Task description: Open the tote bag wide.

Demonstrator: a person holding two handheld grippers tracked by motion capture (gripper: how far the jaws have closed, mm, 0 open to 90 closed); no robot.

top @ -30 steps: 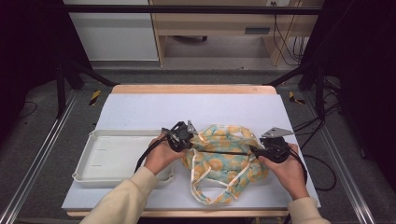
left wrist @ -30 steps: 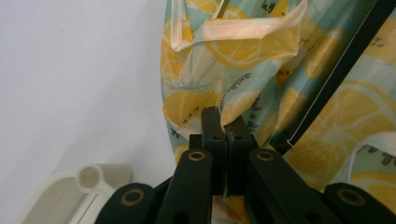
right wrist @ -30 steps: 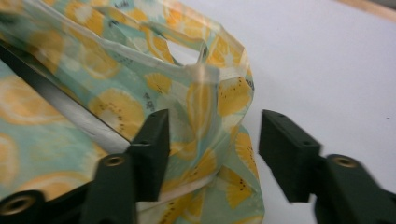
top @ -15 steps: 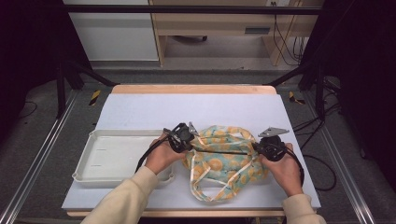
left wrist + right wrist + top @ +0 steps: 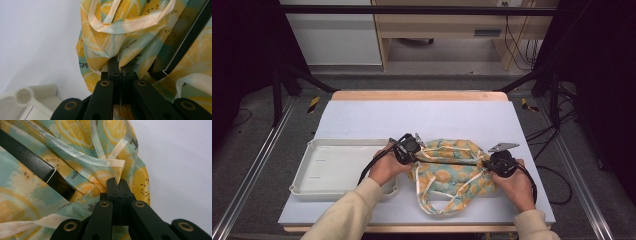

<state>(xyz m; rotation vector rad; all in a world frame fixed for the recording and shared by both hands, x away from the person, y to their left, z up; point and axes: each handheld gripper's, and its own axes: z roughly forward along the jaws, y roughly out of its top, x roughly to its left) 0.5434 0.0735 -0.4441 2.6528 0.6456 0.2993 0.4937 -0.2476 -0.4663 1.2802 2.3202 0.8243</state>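
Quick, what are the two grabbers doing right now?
Left gripper: shut on the lemon-print bag, at its left edge.
Right gripper: jaws just closed, shut on the bag's right edge.

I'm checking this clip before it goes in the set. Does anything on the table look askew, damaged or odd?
Nothing looks damaged or spilled. The lemon-print fabric bag with pale straps lies crumpled, its straps looping loose toward the front edge of the light grey table top. The left gripper and right gripper each pinch its cloth. The white plastic tray sits square.

Teal bag [image 5: 457,170] with yellow lemon-slice print, cream straps; white tray [image 5: 312,182]
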